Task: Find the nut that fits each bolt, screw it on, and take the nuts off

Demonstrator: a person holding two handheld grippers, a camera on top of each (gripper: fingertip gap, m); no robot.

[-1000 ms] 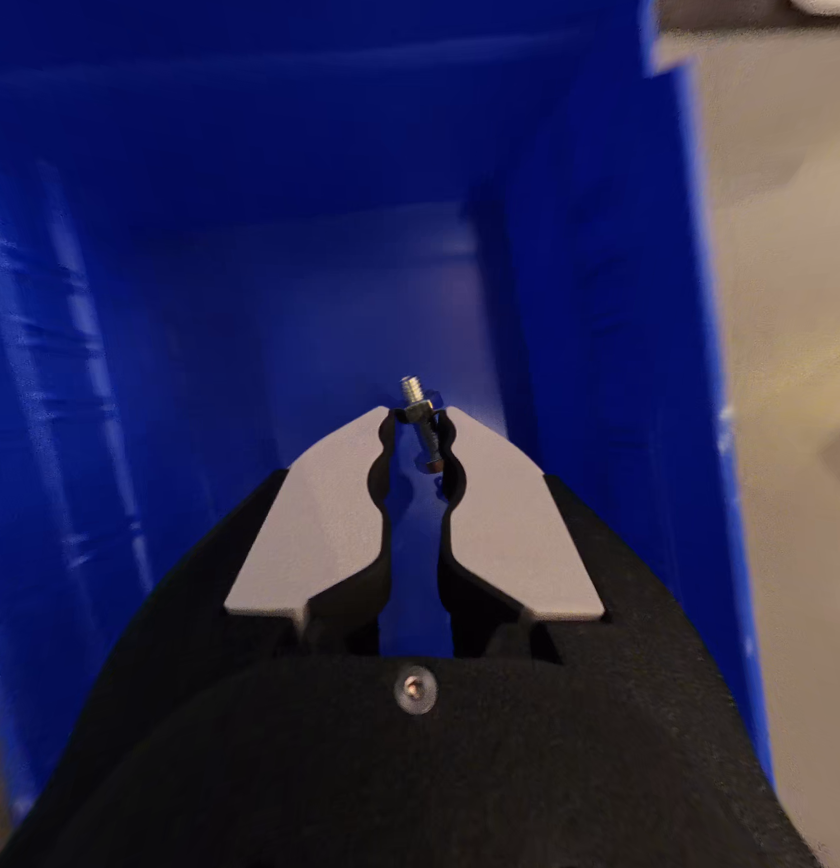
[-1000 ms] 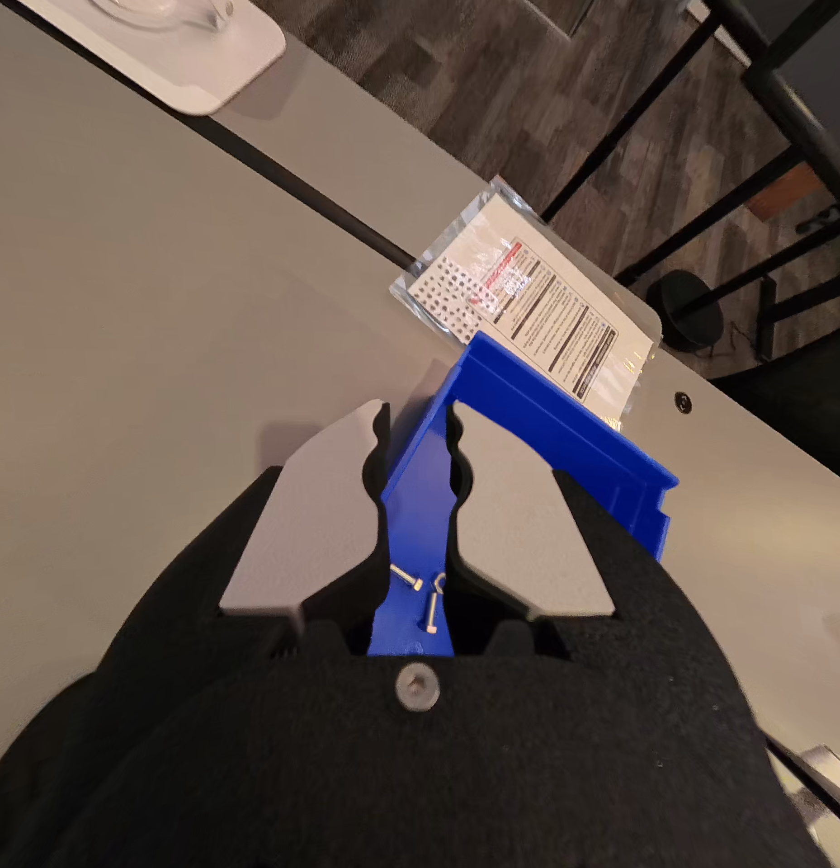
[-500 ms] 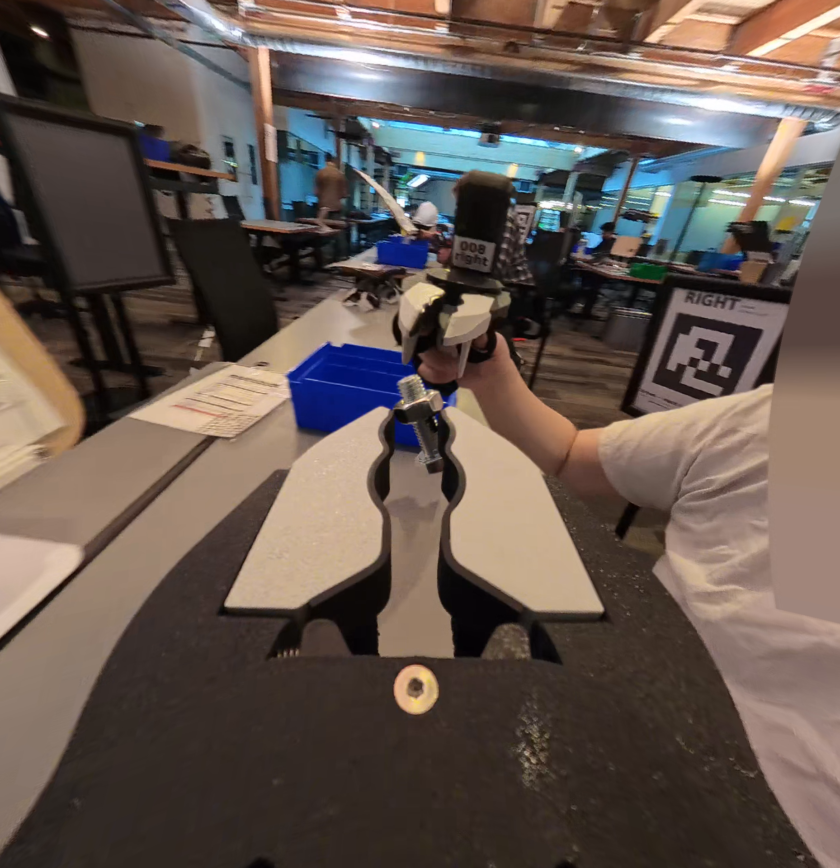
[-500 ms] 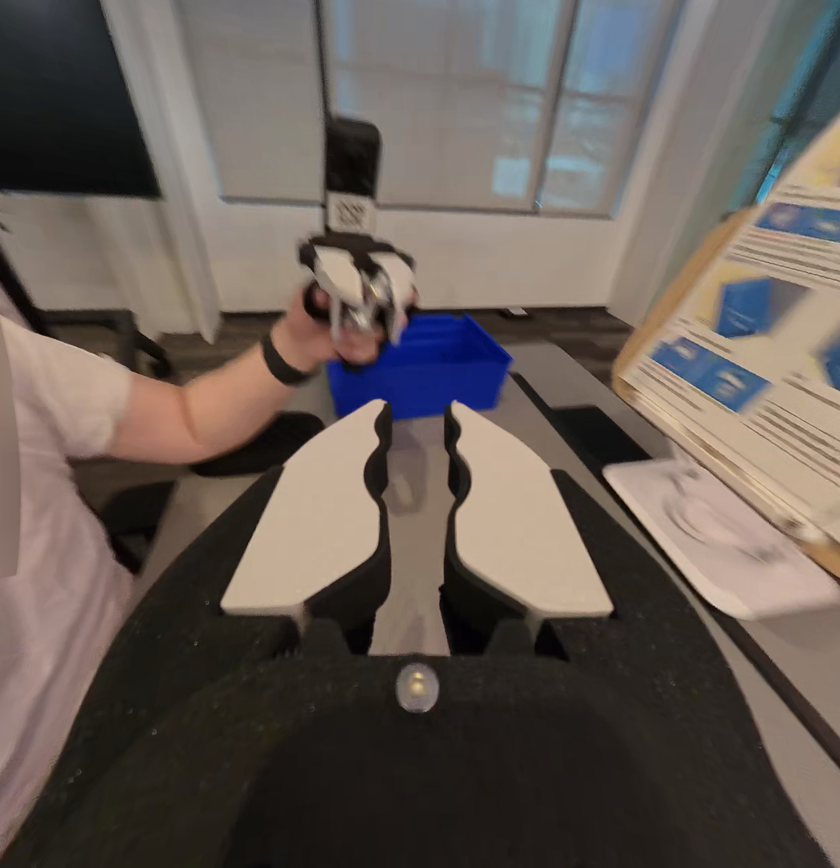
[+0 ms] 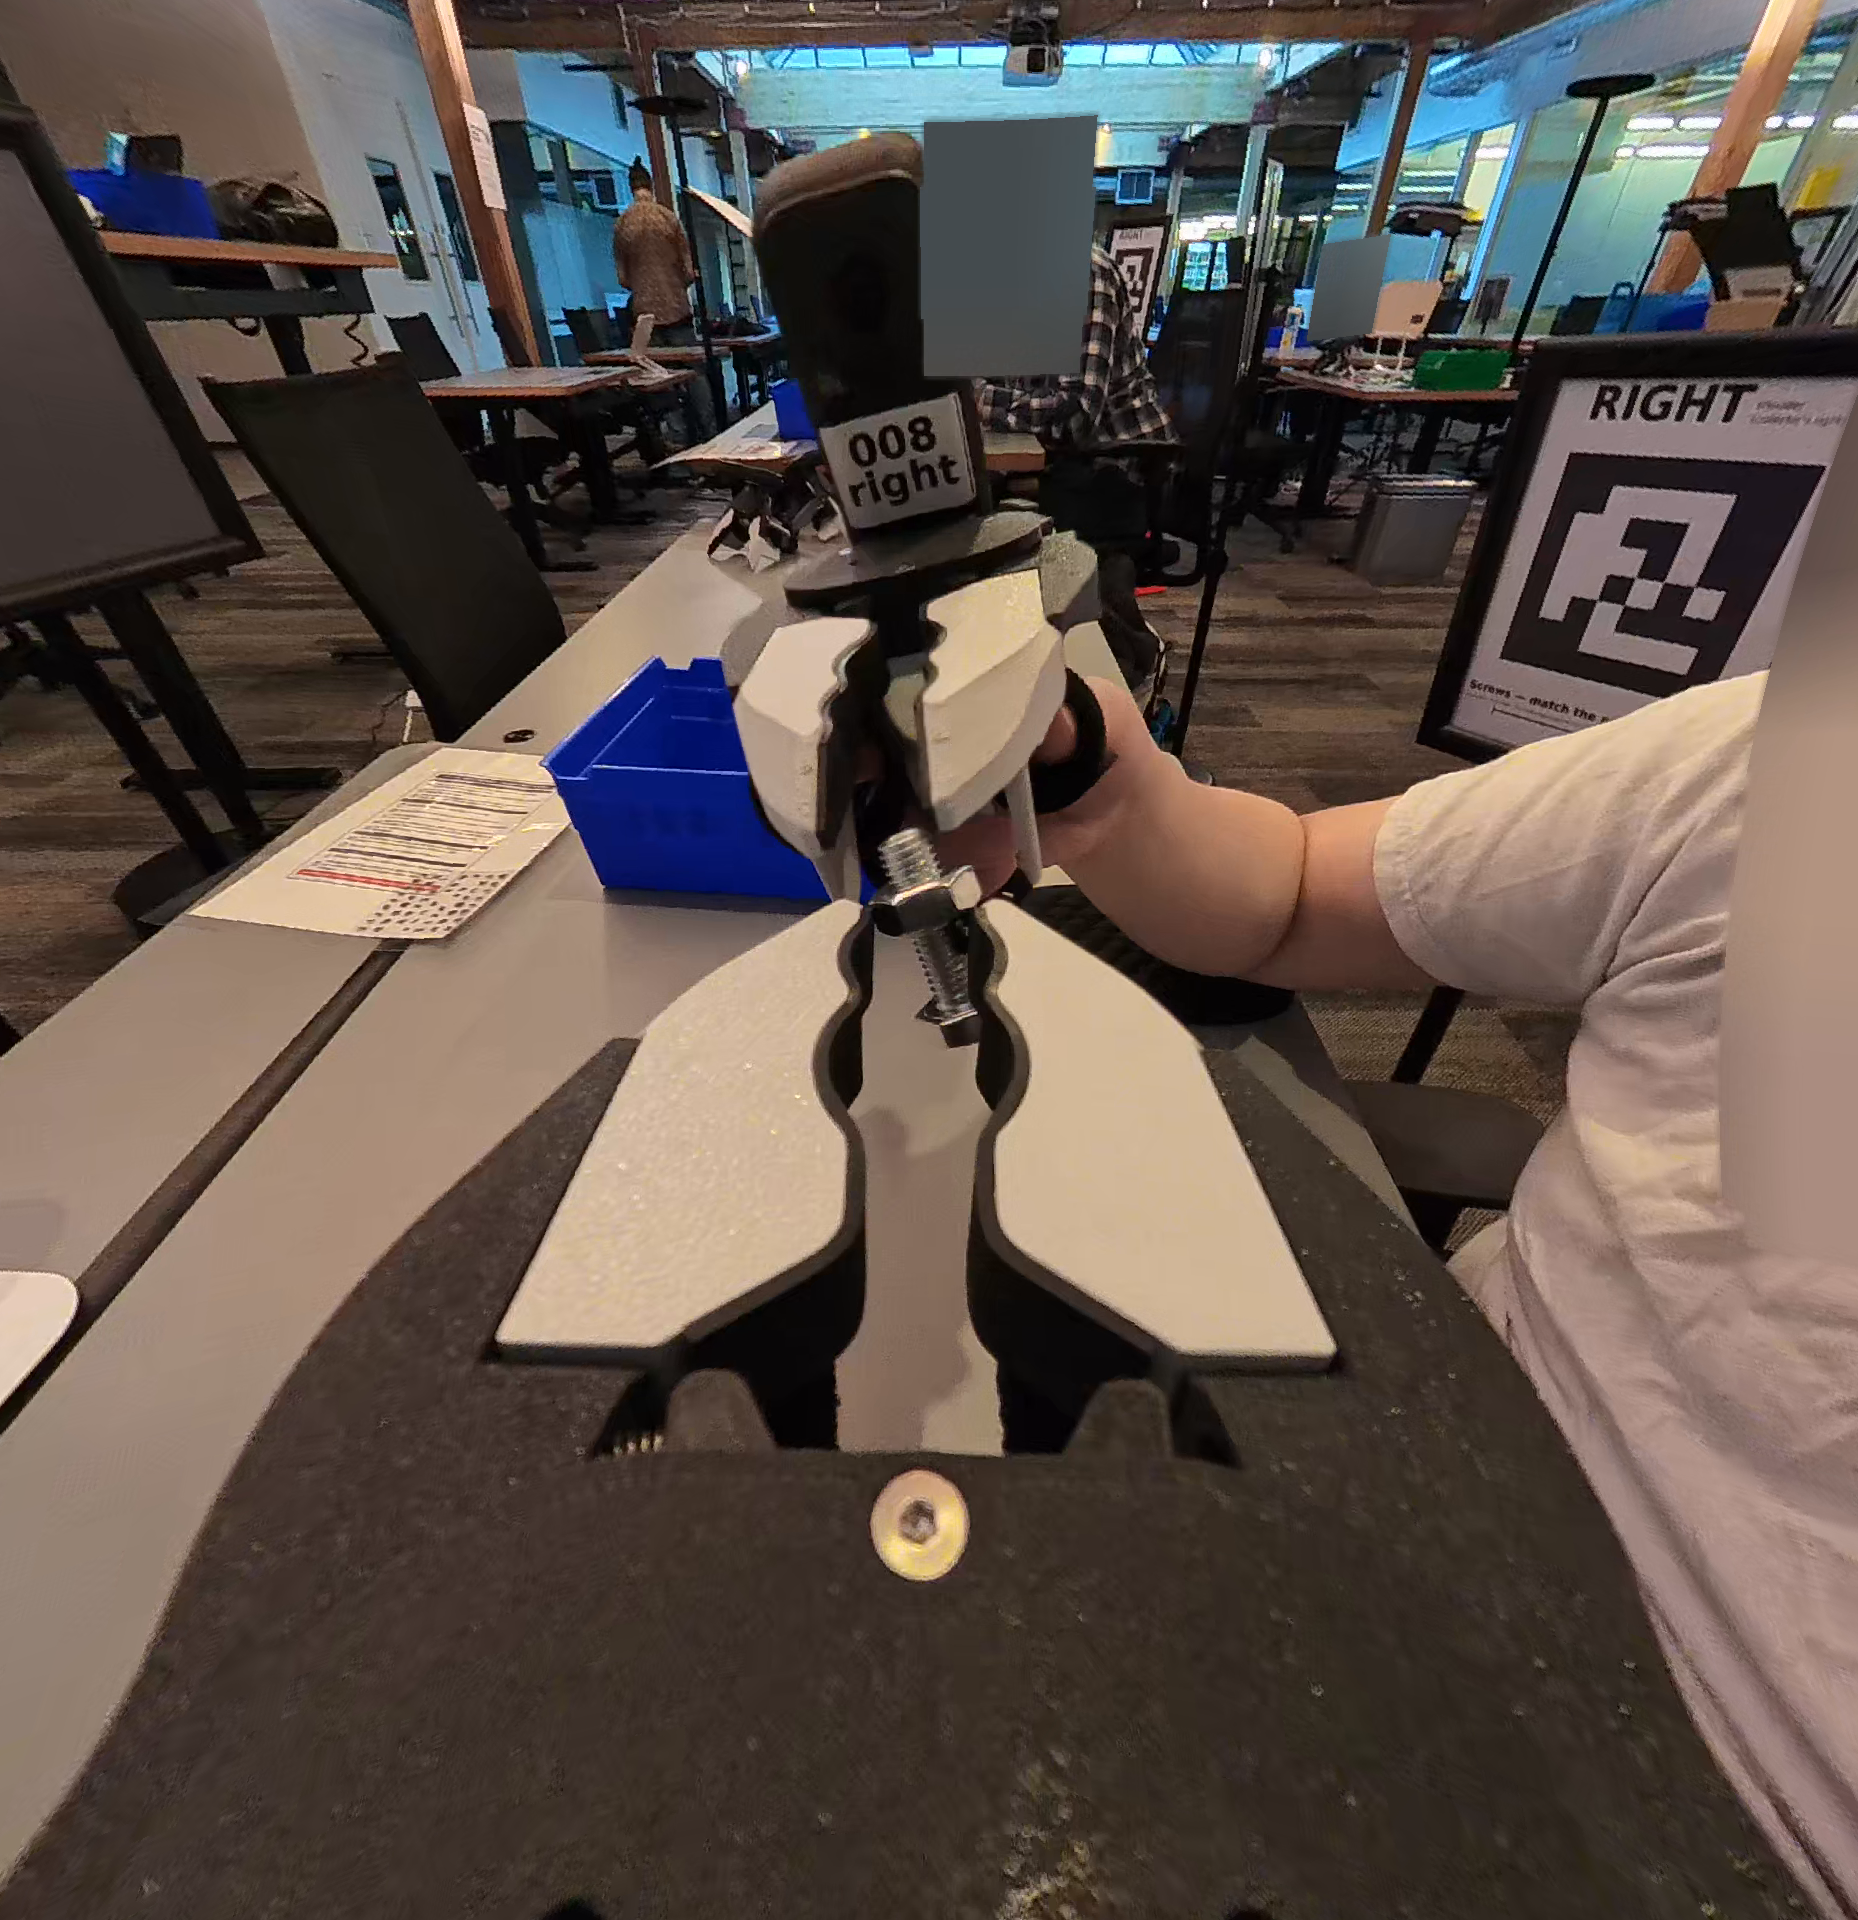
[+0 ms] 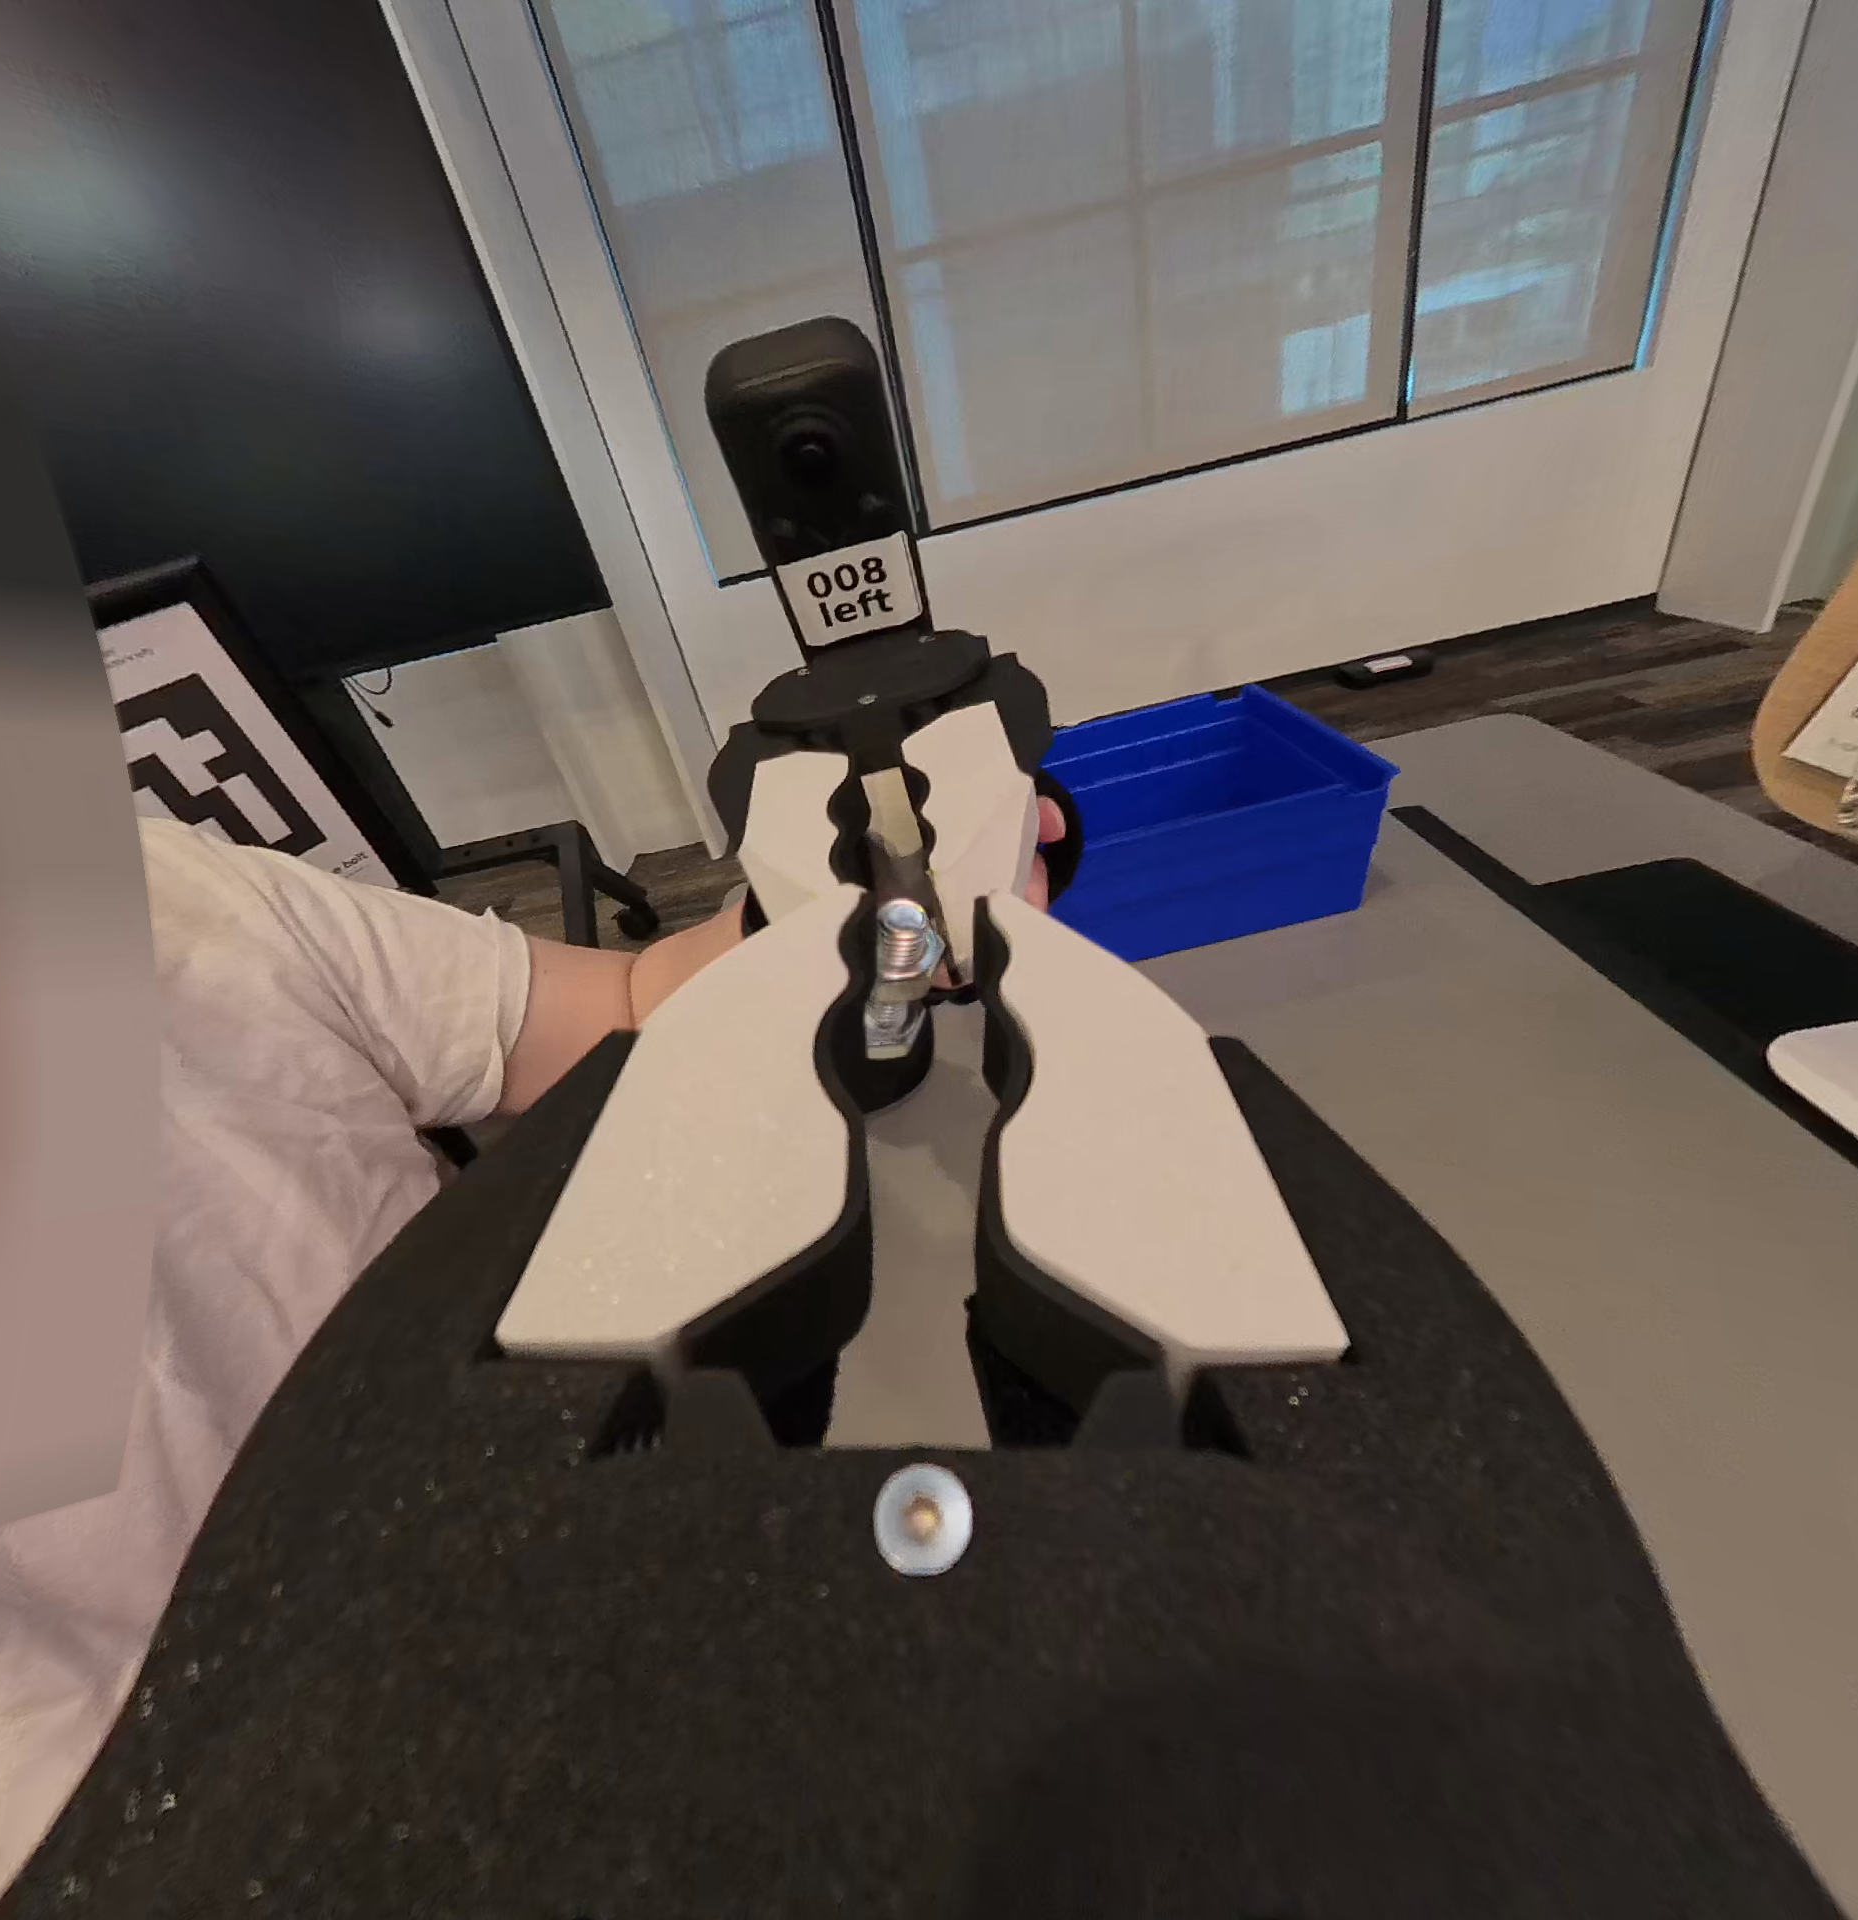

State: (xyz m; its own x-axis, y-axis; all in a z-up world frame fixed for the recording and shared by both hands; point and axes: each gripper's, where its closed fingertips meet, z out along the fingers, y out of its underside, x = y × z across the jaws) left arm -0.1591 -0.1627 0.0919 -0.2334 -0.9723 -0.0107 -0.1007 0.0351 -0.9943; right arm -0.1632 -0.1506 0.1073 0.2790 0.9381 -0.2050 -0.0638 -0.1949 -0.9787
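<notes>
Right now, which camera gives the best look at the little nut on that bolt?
The left wrist view: the nut sits sharp between the left gripper tips, threaded partway down the bolt. The right wrist view shows the same nut on the bolt too, but softer and partly hidden behind the right gripper.

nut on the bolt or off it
On. The nut sits threaded partway along the bolt, which the left gripper holds by its tips.

Silver bolt (image 5: 930, 940), nut (image 5: 912, 912); blue bin (image 5: 676, 800); grey table (image 5: 405, 1049); tool fingers (image 5: 717, 1143) pale grey (black bodies).
</notes>
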